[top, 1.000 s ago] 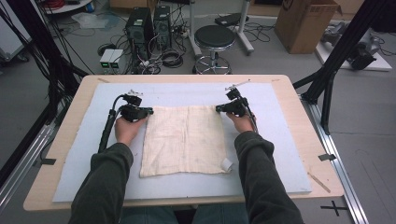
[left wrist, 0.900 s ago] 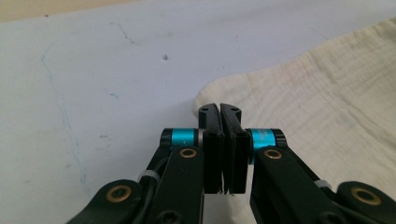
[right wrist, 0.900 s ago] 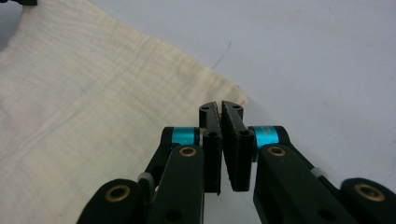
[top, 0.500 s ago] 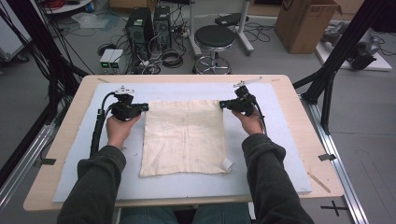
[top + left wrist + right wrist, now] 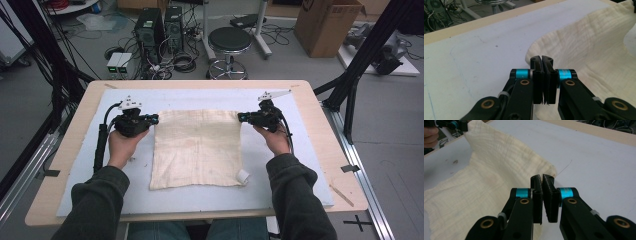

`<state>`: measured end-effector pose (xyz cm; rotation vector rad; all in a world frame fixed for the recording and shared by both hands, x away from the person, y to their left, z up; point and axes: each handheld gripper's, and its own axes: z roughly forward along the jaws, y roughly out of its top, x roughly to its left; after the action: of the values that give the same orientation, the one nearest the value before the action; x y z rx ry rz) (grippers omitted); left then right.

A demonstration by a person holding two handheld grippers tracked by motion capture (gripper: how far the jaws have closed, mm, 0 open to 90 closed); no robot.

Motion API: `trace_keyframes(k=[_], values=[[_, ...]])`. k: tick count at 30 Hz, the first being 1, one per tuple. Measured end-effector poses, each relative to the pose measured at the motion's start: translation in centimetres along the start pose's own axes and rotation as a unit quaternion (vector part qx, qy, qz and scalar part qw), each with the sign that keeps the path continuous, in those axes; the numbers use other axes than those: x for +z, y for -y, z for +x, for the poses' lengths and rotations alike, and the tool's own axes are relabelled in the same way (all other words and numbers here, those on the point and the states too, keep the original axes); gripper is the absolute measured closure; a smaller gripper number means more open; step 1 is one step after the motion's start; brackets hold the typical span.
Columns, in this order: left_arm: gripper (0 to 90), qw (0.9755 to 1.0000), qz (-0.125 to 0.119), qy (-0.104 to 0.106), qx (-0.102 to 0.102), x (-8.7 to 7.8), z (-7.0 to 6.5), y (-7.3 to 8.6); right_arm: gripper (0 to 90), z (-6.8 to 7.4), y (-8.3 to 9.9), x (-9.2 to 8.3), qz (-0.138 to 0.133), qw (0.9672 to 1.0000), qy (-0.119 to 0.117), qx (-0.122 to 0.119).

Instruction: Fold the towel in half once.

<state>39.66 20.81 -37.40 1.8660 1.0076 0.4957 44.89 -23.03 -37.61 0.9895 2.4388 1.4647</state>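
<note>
From above, a cream muslin cloth (image 5: 197, 147) lies mid-frame on the table's white mat (image 5: 300, 165), its far corners pinched by the left gripper (image 5: 152, 119) and right gripper (image 5: 241, 117), while each gripper view shows jaws clamped on a corner.

Cloth corners hidden in the closed jaws

The pinched corners of the cloth (image 5: 197, 147) are covered by the jaws; the person's forearms are cut off by the high view's bottom edge.
</note>
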Motion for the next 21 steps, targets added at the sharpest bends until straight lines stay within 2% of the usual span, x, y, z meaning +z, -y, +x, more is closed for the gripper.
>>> trace_keyframes(k=[7,10,12,13,21], values=[[87.3,0.9998,-0.006,0.014,0.009,-1.5,-0.4,1.2,86.3,1.2,0.8,-0.9,0.001,0.9999,-0.015,-0.006],[87.3,0.9997,-0.005,0.019,0.016,-2.1,-0.9,1.9,86.3,1.6,1.3,-1.3,0.004,0.9996,-0.026,-0.007],[87.3,0.9995,-0.001,0.025,0.020,-2.5,-1.3,2.4,86.3,2.1,1.4,-1.6,0.012,0.9994,-0.028,-0.014],[87.3,0.9994,-0.004,0.026,0.023,-2.7,-1.5,2.7,86.3,2.4,1.5,-1.7,0.006,0.9993,-0.028,-0.022],[87.3,0.9982,0.001,0.047,0.039,-4.2,-2.8,4.5,86.3,3.8,3.3,-2.5,0.015,0.9985,-0.045,-0.028]])
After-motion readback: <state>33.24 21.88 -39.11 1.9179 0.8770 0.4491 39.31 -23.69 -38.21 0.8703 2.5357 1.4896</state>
